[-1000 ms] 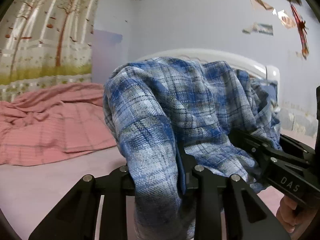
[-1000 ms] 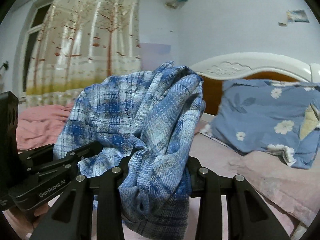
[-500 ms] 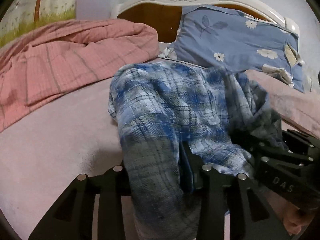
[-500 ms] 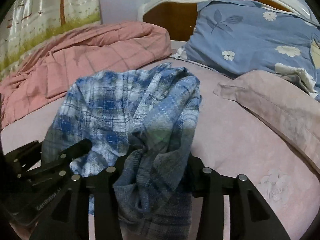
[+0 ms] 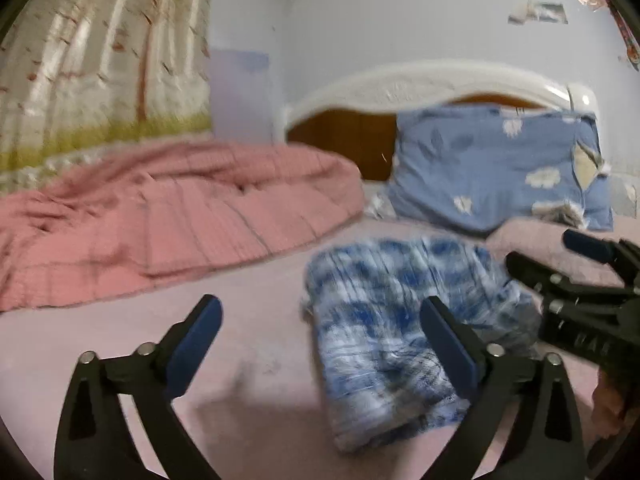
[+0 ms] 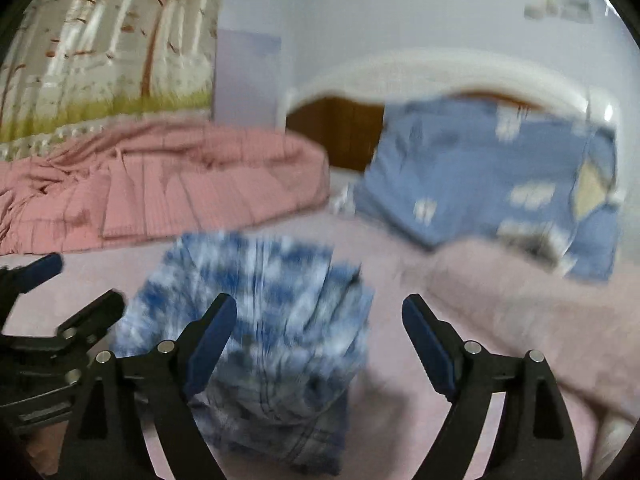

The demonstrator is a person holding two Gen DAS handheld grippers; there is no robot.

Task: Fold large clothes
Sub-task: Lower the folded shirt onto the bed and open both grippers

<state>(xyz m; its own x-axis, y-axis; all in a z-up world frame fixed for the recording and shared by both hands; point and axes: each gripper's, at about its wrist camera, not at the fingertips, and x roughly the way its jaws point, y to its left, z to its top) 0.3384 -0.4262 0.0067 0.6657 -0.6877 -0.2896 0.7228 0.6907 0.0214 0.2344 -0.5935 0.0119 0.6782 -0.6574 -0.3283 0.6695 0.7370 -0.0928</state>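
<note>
The bed carries a pink quilt, a blue floral pillow and — nearer — the folded plaid shirt (blurred). Left hand-held gripper and right hand-held gripper both gape, released, holding nothing.

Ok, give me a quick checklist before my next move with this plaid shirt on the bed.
1. Left gripper open, holding nothing: ok.
2. Right gripper open, holding nothing: ok.
3. Plaid shirt lying on the bed sheet, not hanging: ok.
4. Shirt apart from the pink quilt and blue pillow: ok.
5. Fold edges even: cannot tell, both views are blurred.
</note>
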